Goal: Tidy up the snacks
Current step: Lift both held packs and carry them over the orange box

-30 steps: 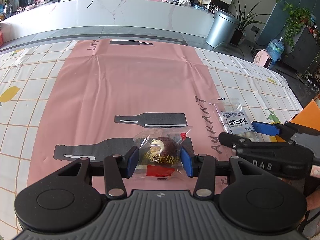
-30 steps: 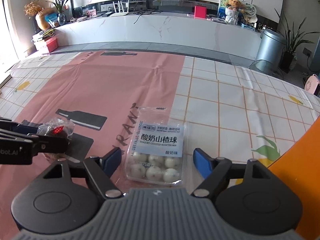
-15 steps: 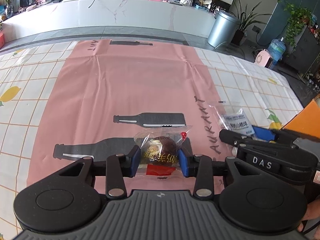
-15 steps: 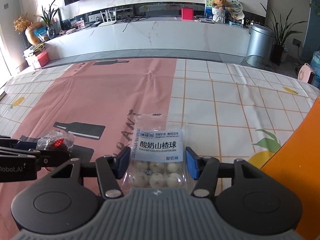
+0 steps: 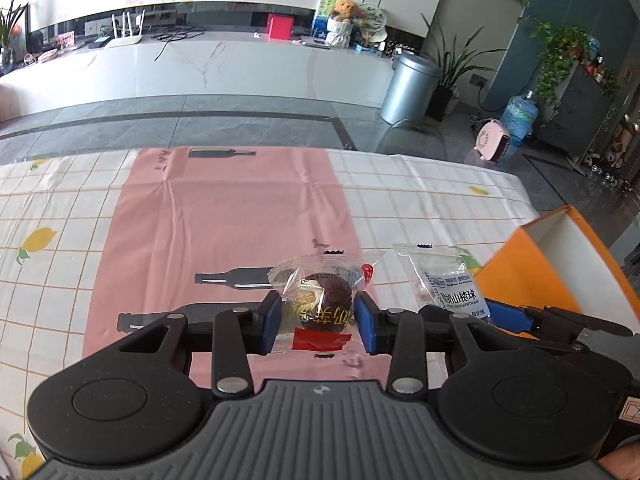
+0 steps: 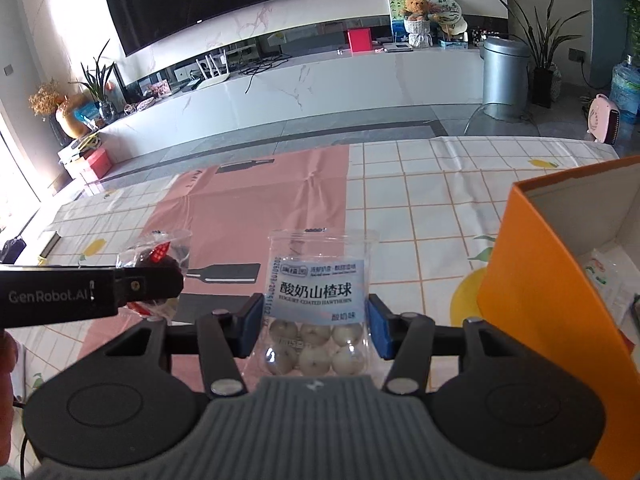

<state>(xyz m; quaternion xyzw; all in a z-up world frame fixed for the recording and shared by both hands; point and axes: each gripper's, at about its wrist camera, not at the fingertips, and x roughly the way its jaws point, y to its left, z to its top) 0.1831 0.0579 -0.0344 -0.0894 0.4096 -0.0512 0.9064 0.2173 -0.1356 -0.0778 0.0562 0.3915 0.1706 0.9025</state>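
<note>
My left gripper (image 5: 317, 320) is shut on a clear wrapper with a dark round snack (image 5: 320, 300) and holds it above the pink tablecloth strip. My right gripper (image 6: 315, 330) is shut on a clear pack of white hawthorn balls (image 6: 316, 312) with a blue-white label, also lifted off the table. That pack also shows in the left wrist view (image 5: 444, 280), to the right of the dark snack. The left gripper's arm and the dark snack (image 6: 160, 256) show at the left of the right wrist view.
An open orange box (image 6: 548, 280) stands on the table at the right, with some packets inside; it also shows in the left wrist view (image 5: 560, 264). The table has a chequered cloth (image 5: 60, 216) with a pink middle strip. A floor and cabinet lie beyond.
Both grippers closed on their snacks and lifted them off the table. Both views now sit higher, and the orange box has come into view at the right.
</note>
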